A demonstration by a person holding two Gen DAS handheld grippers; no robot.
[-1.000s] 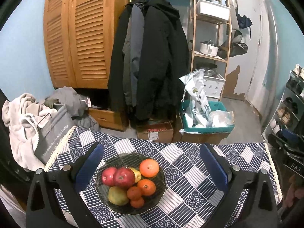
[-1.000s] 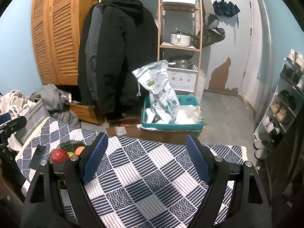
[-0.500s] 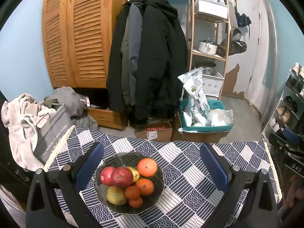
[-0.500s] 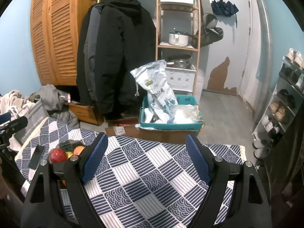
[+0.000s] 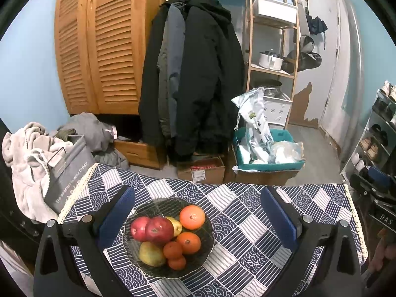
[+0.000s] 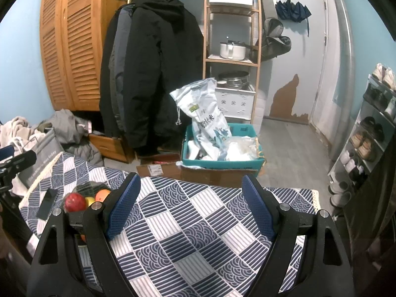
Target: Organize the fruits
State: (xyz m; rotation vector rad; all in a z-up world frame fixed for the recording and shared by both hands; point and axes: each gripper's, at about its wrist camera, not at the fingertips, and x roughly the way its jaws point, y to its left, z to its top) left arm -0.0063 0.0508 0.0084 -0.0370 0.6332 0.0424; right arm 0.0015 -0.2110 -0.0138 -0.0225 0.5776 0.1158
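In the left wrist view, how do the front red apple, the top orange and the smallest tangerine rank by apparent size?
1. front red apple and top orange: look alike, so I will not rank them.
2. smallest tangerine: clearly smallest.

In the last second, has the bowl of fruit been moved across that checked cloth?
No. The fruit bowl sits on the same squares of the checked tablecloth as before; it looks slightly higher only because the camera itself tilted. Neither gripper touches it.
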